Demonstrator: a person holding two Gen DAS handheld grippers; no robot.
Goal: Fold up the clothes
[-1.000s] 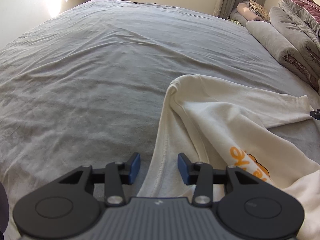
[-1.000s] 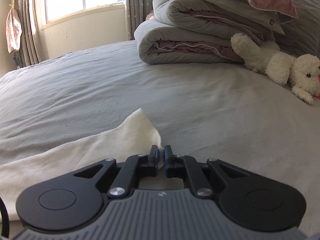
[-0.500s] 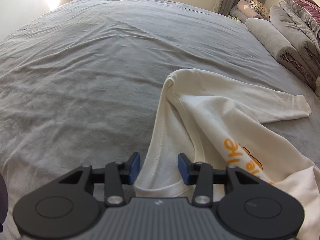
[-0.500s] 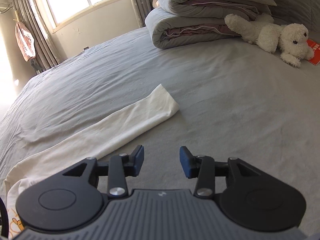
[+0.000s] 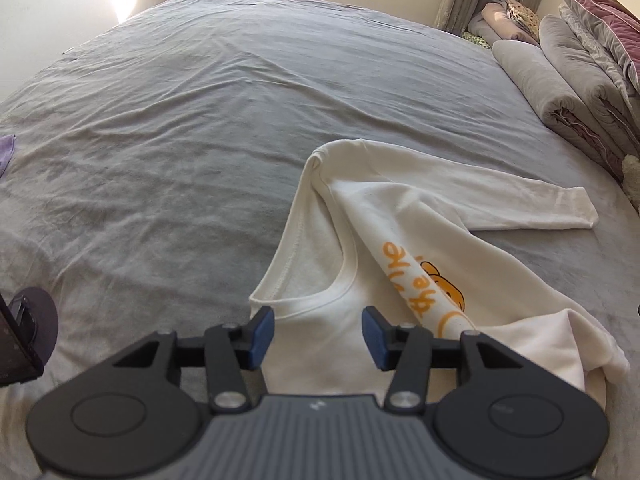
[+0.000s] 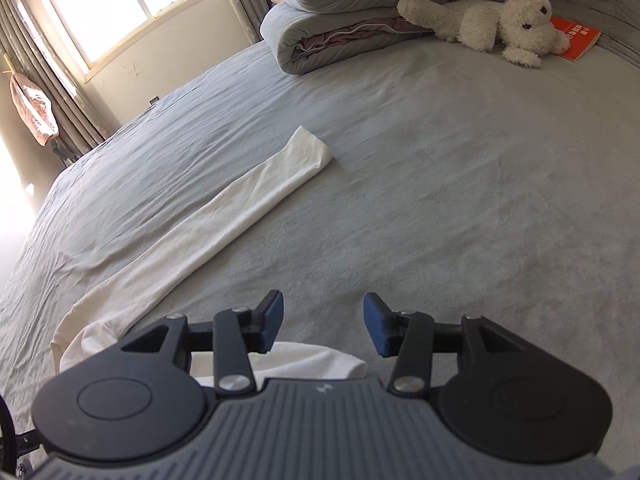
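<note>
A cream long-sleeved shirt (image 5: 400,216) with an orange cartoon print (image 5: 424,280) lies crumpled on the grey bed sheet (image 5: 180,140). One sleeve (image 6: 224,220) stretches flat across the bed, its cuff (image 6: 308,148) free. My left gripper (image 5: 318,338) hovers above the neckline (image 5: 316,300); its jaws are opening and grip nothing. My right gripper (image 6: 323,326) hangs over bare sheet beside the sleeve, jaws opening, nothing between them. Part of the shirt (image 6: 304,360) shows under the right gripper's body.
Folded grey quilts (image 6: 344,20) are stacked at the bed's head, also seen as quilts (image 5: 568,76) on the right. A white plush dog (image 6: 492,24) lies on an orange book (image 6: 576,38). A window (image 6: 128,0) with curtains is behind. A purple cloth (image 5: 6,152) sits at the left edge.
My right gripper let go of the sleeve cuff, opened and pulled back and up; the sleeve now lies flat. My left gripper widened slightly and drew back toward the neckline.
</note>
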